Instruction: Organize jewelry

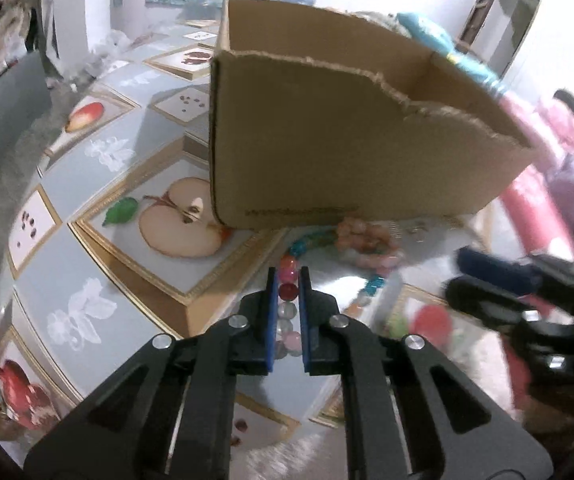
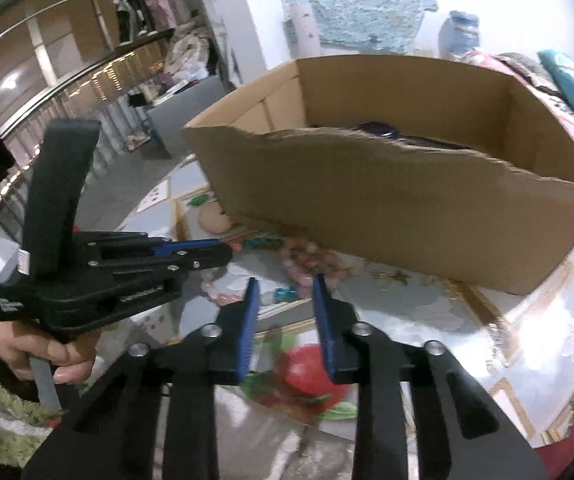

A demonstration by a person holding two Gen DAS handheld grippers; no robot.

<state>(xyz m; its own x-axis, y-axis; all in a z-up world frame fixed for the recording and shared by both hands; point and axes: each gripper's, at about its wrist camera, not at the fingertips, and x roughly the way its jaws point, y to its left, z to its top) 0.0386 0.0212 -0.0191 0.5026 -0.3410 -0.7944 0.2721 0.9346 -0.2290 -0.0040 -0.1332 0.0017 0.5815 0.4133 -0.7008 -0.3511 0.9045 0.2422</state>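
A string of large coloured beads (image 1: 288,289) lies on the fruit-patterned tablecloth (image 1: 87,184). My left gripper (image 1: 288,276) is shut on this bead string. It also shows in the right wrist view (image 2: 223,254), held by a hand at the left. More jewelry, a pink bead cluster (image 1: 361,240) and teal beads (image 1: 301,246), lies in front of the open cardboard box (image 1: 347,140). In the right wrist view my right gripper (image 2: 285,286) is open and empty above the table, just short of the pink beads (image 2: 311,258). Something dark (image 2: 379,128) lies inside the box (image 2: 407,200).
A small gold piece (image 2: 393,276) lies by the box front. A pink cylinder (image 1: 535,208) stands right of the box. A person in pink and purple (image 1: 571,140) is at the far right. Shelves (image 2: 67,92) and a grey bin (image 2: 183,120) stand behind the table.
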